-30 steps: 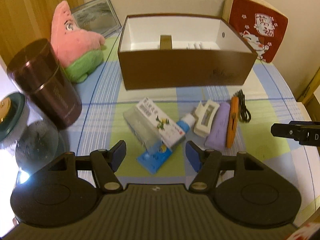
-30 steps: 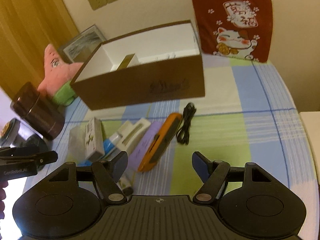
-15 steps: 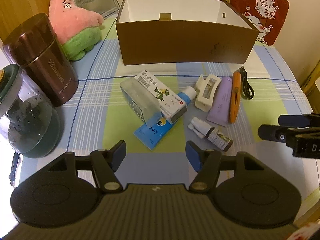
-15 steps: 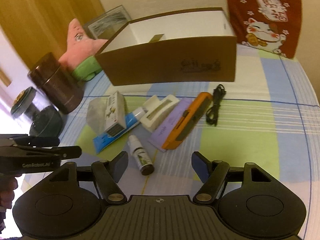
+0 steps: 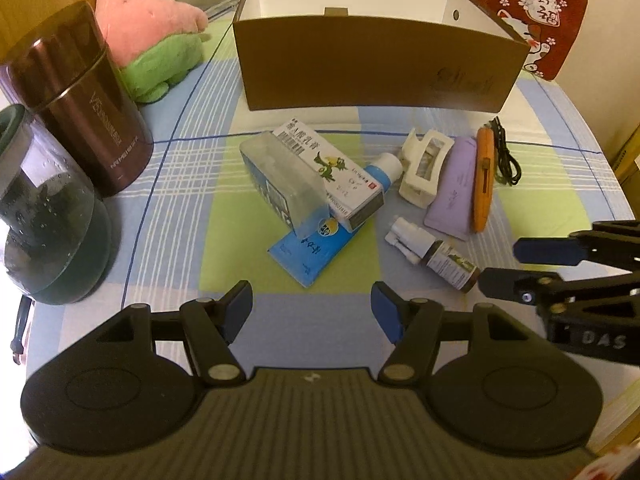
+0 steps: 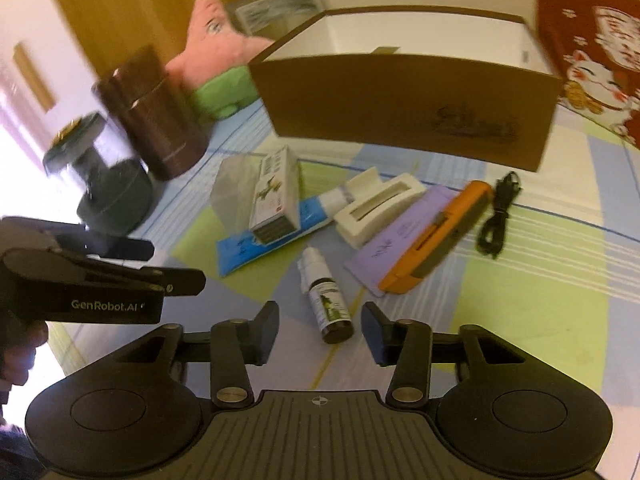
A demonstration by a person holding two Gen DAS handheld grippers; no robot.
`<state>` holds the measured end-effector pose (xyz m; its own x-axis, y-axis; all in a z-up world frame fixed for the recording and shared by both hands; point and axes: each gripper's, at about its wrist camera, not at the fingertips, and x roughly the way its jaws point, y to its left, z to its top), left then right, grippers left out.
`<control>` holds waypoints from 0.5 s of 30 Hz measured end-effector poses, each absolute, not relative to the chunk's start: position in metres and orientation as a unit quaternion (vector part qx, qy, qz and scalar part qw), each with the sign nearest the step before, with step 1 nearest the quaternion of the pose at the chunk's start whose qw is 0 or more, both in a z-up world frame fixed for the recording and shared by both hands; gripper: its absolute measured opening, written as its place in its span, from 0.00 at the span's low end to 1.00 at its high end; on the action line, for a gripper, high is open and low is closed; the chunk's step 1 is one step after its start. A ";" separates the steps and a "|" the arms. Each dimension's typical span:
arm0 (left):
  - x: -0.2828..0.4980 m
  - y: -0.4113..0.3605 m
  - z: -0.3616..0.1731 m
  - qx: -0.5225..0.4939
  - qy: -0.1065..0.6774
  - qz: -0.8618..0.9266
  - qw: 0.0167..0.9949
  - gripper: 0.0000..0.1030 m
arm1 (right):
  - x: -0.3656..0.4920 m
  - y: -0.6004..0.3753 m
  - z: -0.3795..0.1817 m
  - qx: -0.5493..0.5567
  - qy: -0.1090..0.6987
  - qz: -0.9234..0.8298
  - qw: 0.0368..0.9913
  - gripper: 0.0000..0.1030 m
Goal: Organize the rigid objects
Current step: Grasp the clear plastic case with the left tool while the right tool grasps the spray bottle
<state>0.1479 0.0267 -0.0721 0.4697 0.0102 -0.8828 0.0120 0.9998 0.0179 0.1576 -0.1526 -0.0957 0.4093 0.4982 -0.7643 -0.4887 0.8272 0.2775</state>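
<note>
Brown dropper bottle point(image 6: 329, 303) between closing, untouching right tool point(image 6: 320, 332) – left tool point(image 5: 312, 307) agape

The right tongs point(image 6: 320, 332) have just been closing, now flanking the dropper bottle point(image 6: 330, 304) untouched.

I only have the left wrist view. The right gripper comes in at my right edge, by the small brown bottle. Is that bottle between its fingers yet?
Observer: In the right wrist view, the base end of the small brown bottle sits between the fingers of the right gripper. Its jaws have just been closing, but gaps show on both sides.
Operator: Which end faces that gripper?
Observer: The brown base. The white cap points away, toward the blue tube.
Operator: Anything on my left gripper I can't see?
Observer: A hand shows behind the left gripper, at that view's left edge.
</note>
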 end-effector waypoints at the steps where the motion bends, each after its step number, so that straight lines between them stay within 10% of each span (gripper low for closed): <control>1: 0.148 0.028 -0.074 0.010 0.516 0.001 0.856 0.60 | 0.159 -0.150 -0.099 -0.002 0.458 0.295 0.839 0.39; 15: 0.156 0.042 -0.090 -0.001 0.524 0.010 0.852 0.60 | 0.181 -0.119 -0.131 -0.075 0.463 0.296 0.832 0.34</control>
